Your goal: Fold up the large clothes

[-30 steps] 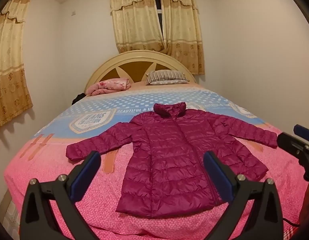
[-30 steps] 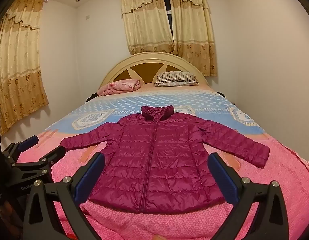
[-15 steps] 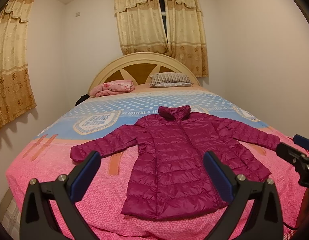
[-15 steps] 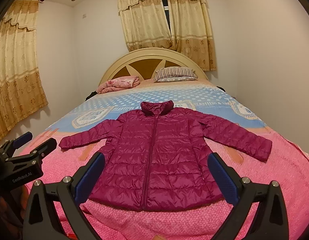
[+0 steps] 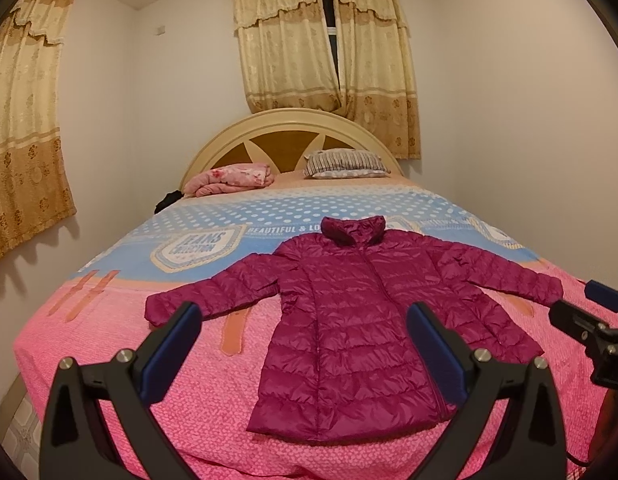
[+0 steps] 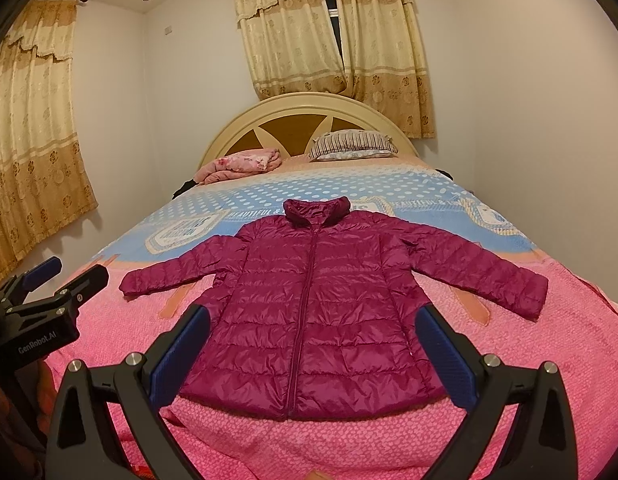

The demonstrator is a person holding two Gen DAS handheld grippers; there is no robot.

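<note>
Magenta puffer jacket (image 5: 361,316) lies flat on the bed (image 5: 121,344), front up and zipped, both sleeves spread out to the sides, collar pointing toward the headboard (image 5: 293,136) and hem near the foot edge.

Writing first: the bedspread has a badge print just beside the jacket's left-hand sleeve that reads "JEANS COLLECTION", and a strip next to the collar reading "BEAUTIFUL & LO..." before the jacket covers the rest. From the right wrist camera the same "BEAUTIFUL & LO..." line also shows on the other side of the collar, and the side of the left gripper (image 6: 65,276) says "GenRobot.AI". That label isn't readable from the left camera, where only a cut-off bit of white lettering shows on the right gripper (image 5: 581,308).

Both grippers hover over the foot end, short of the jacket, touching nothing. Left one (image 5: 305,356) has its blue-padded fingers (image 5: 171,350) spread wide, and the right one (image 6: 313,356) likewise.

Up by the headboard there's a folded pink blanket (image 5: 233,178) and a striped pillow (image 5: 345,164). Yellow curtains (image 5: 325,40) hang behind it.
</note>
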